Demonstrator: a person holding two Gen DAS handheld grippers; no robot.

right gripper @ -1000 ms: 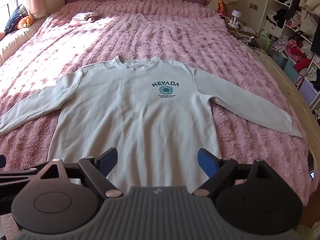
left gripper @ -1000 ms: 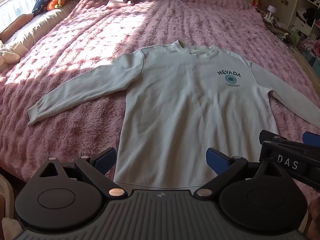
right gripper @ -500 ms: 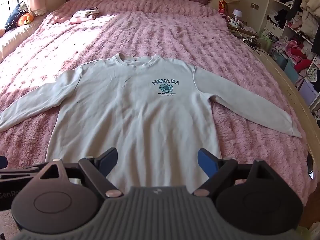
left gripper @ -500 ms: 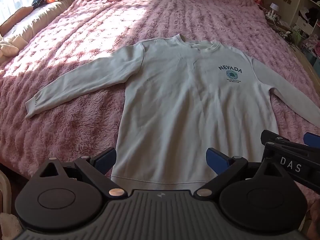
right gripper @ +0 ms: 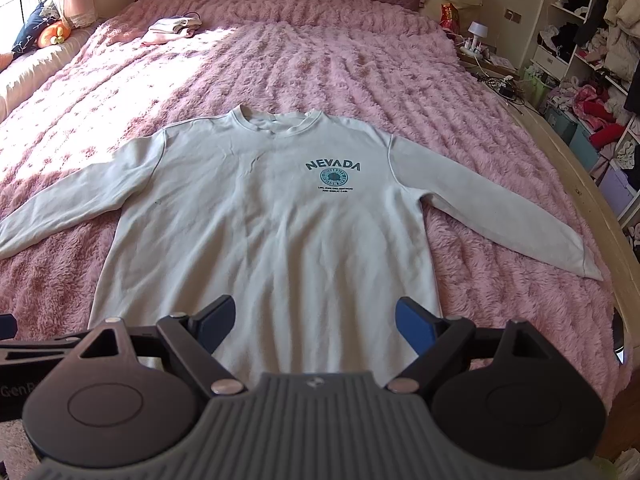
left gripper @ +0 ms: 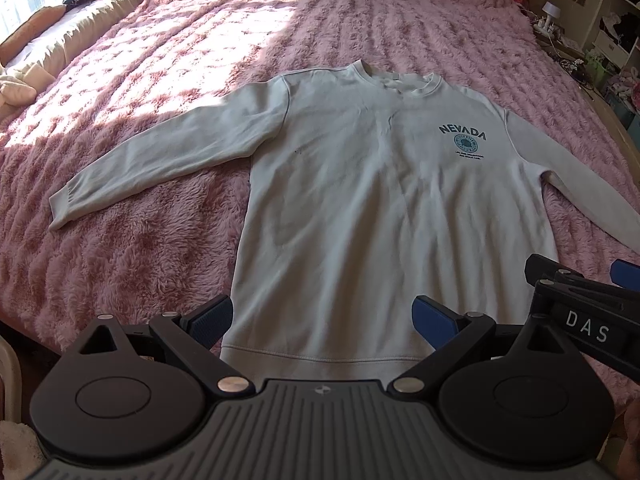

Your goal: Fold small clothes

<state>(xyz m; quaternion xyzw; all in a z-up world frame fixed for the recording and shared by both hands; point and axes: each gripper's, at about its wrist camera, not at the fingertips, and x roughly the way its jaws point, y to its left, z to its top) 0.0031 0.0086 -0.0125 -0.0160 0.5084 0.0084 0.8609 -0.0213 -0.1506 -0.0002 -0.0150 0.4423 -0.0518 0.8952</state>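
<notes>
Jaws wide on both grippers, left gripper (left gripper: 322, 318), right gripper (right gripper: 314, 320), above flat sweatshirt (right gripper: 272, 216), pink bedspread (right gripper: 320, 68), folded clothes (right gripper: 172, 28) far off

Open pink bed (right gripper: 360, 72) is seen all around the sweatshirt (right gripper: 280, 240); only a folded bundle (right gripper: 172, 28) lies far off near the headboard.
</notes>
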